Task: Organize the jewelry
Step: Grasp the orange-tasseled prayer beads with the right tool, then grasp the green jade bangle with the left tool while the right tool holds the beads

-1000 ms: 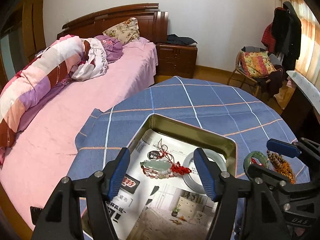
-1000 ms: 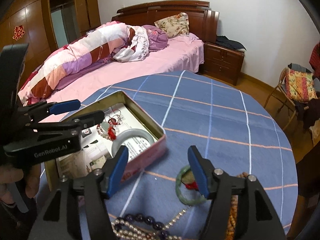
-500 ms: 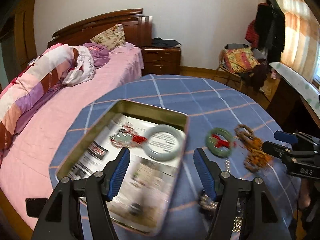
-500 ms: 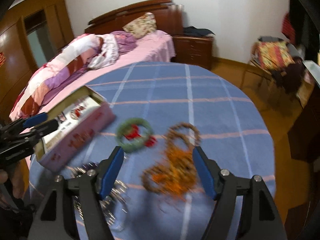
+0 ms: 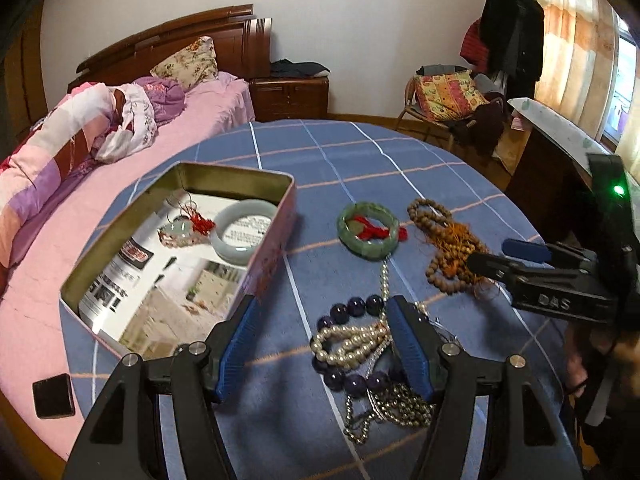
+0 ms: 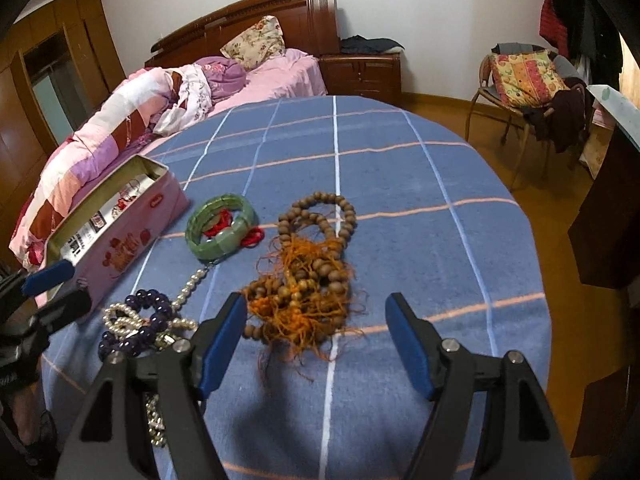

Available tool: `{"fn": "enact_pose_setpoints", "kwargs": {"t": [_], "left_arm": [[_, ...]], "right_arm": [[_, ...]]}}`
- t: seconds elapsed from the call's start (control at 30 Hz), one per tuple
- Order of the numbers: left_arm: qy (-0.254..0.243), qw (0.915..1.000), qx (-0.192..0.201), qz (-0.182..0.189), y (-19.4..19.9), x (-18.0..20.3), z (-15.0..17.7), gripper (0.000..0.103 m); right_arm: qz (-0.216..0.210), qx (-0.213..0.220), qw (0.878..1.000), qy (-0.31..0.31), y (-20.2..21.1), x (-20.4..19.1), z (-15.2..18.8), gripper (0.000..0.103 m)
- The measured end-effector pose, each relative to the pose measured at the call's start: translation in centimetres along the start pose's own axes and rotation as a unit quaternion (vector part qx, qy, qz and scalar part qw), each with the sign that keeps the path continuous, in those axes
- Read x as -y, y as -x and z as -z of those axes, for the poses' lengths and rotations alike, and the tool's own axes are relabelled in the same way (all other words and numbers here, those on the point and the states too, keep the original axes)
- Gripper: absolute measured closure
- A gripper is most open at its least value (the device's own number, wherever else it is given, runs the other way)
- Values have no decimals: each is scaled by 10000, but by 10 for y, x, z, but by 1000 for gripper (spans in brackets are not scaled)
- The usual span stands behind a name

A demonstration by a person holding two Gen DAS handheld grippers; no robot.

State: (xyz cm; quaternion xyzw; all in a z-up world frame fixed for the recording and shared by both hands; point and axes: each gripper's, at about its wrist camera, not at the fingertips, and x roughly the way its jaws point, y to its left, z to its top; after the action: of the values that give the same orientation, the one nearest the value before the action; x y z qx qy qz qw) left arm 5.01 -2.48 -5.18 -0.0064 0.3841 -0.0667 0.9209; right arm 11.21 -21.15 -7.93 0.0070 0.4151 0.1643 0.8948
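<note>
Both grippers empty, jaws wide. Left gripper (image 5: 320, 344) hovers low over the pearl strand (image 5: 352, 344) tangled with the dark purple bead bracelet (image 5: 352, 376), jaws straddling part of the pile; looks lined up to pick it. Right gripper (image 6: 316, 344) sits just short of the brown wooden bead strand (image 6: 312, 256) with its orange tassels, jaws either side of its near end; likely its target.

Tin box (image 5: 276, 256) sits open on the blue plaid cloth (image 6: 400, 168), left of the loose pieces, long side towards them, so each drop is a short carry.

Count:
- In tin: 2, a pale jade bangle (image 5: 244, 232) and a jade pendant on red cord (image 5: 180, 232), lying on printed paper lining.
- Loose on cloth: 4, namely green jade bracelet with red cord (image 6: 220, 232), wooden strand, pearl strand, purple bracelet.
- Pearl/purple knot may hide more; cannot tell.
</note>
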Motion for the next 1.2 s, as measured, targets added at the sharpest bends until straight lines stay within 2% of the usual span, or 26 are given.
{"fn": "enact_pose_setpoints", "kwargs": {"t": [0.17, 0.2, 0.27, 0.3, 0.4, 0.53, 0.8, 0.83, 0.9, 1.03, 1.07, 1.13, 1.2], "left_arm": [[13, 10000, -12, 50, 0, 3, 6, 37], [5, 10000, 1, 72, 1, 4, 6, 37], [10, 9999, 25, 107, 3, 5, 7, 37], [15, 9999, 29, 140, 3, 5, 8, 37], [-19, 9997, 31, 225, 4, 9, 8, 37], [-161, 9997, 25, 182, -3, 18, 1, 37], [-127, 9999, -68, -31, -40, 26, -35, 37], [-113, 9999, -103, -65, -46, 27, -39, 39], [-117, 9997, -217, -79, -58, 29, -44, 57], [-41, 9987, -505, -107, -83, 29, -51, 61], [-23, 9983, -569, -120, -87, 29, -51, 65], [49, 9969, -780, 34, -98, 27, -49, 79], [110, 9963, -850, 13, -101, 24, -47, 96]], "right_arm": [[54, -261, 9996, 9, -20, 0, -6, 28], [41, -286, 9996, 27, -21, -1, -6, 33], [65, -281, 9995, 159, -19, -2, -4, 63], [-12, -285, 9995, 157, -16, -2, -3, 69], [36, -192, 9994, 296, -5, -4, 4, 76], [148, -101, 9994, 292, 6, 6, 15, 76], [214, 118, 9997, 24, 4, 10, 1, 76], [206, 105, 9997, 5, 2, 9, 1, 76], [191, 98, 9998, 13, 0, 8, 2, 76], [167, 105, 9998, 6, 1, 8, 2, 76], [166, 113, 9998, 11, 2, 9, 3, 76], [169, 104, 9998, 31, 2, 8, 3, 76], [166, 106, 9998, 37, 2, 7, 3, 76]]}}
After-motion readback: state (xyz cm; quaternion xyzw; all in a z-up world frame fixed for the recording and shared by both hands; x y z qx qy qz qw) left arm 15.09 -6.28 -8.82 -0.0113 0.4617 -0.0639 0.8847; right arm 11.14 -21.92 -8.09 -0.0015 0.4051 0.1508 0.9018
